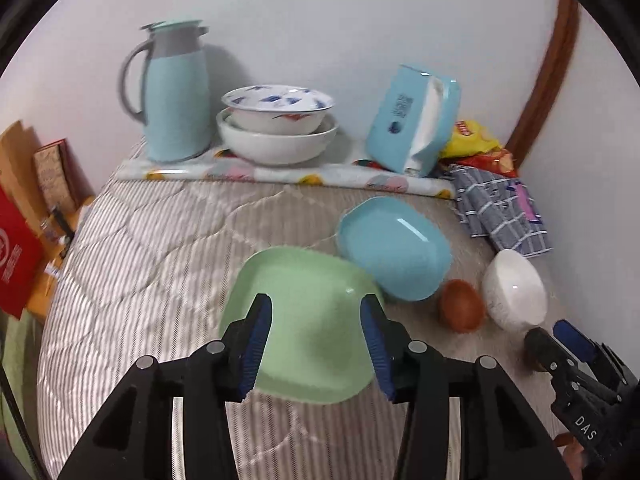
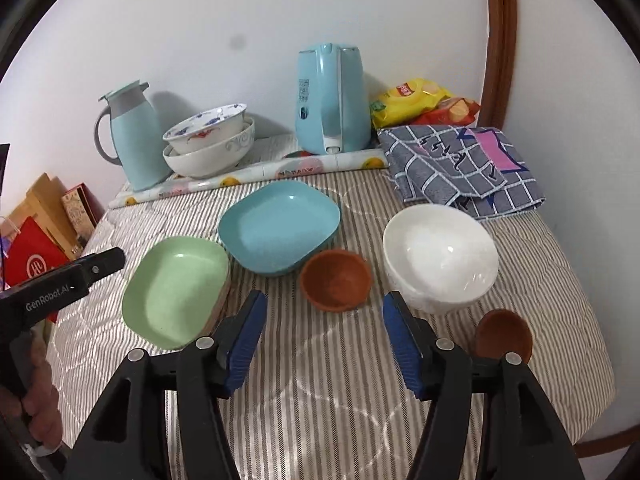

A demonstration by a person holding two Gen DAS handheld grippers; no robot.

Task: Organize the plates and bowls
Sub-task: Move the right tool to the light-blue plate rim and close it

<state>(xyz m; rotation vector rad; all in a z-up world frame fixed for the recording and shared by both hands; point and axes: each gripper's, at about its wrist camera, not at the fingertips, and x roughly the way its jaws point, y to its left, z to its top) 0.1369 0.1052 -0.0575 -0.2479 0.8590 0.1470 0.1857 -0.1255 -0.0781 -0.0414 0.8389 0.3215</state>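
A green square plate [image 1: 308,320] [image 2: 176,292] lies on the striped quilt, on top of a tan plate whose edge shows beneath it. My left gripper [image 1: 316,344] is open and hovers over it, holding nothing. A blue square plate [image 1: 394,246] [image 2: 278,226] lies just beyond. A small brown bowl [image 1: 462,304] [image 2: 336,280] and a white bowl [image 1: 514,288] [image 2: 438,256] sit to the right. My right gripper [image 2: 324,344] is open and empty, just in front of the brown bowl. Two stacked porcelain bowls [image 1: 278,128] [image 2: 210,144] stand at the back.
A light-blue thermos jug [image 1: 172,92] [image 2: 130,136], a blue tissue box [image 1: 412,120] [image 2: 330,100], snack bags [image 2: 420,102] and a folded checked cloth [image 1: 500,208] [image 2: 460,164] line the back. A brown spoon [image 2: 504,336] lies at the right. Boxes [image 1: 24,220] stand left of the bed.
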